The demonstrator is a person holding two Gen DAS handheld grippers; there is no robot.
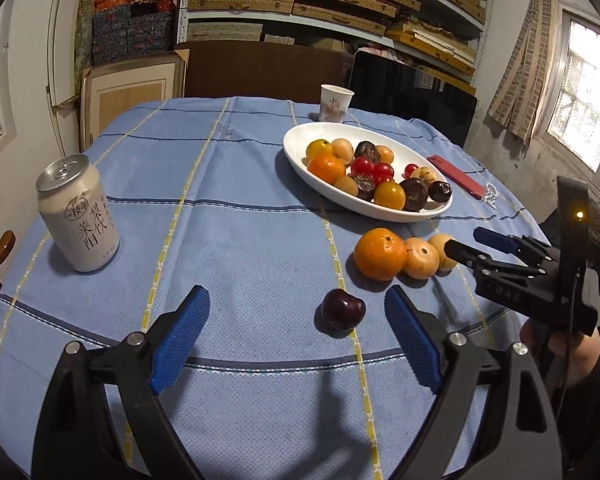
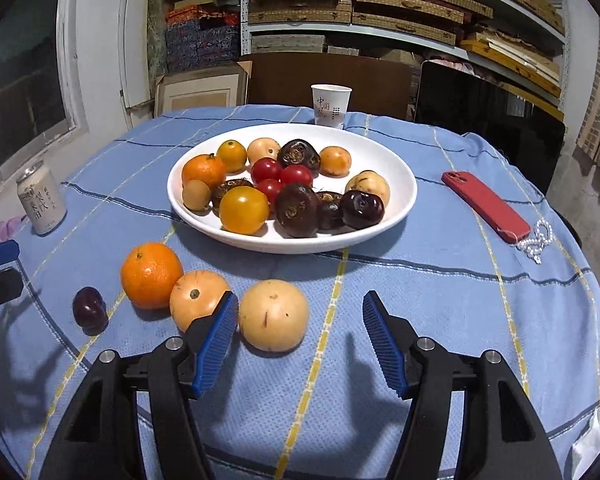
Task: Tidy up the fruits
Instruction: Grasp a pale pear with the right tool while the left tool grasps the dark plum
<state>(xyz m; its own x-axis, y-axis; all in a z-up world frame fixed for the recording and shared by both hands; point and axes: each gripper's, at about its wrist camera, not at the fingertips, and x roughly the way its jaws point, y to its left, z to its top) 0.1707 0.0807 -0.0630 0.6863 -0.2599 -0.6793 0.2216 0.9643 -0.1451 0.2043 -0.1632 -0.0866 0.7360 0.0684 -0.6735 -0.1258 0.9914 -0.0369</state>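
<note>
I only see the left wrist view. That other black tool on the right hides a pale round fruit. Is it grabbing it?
Observer: Not yet. The right wrist view shows the right gripper open, with the pale round fruit between its blue fingers and a clear gap on the picture's right.
Operator: Is the flat red phone lying face up?
Observer: Face down. The flat red phone shows its camera lenses at its far end.

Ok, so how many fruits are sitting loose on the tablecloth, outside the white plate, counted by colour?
Orange fruit: 1
Pale tan fruit: 2
Dark purple fruit: 1
Total: 4
</note>
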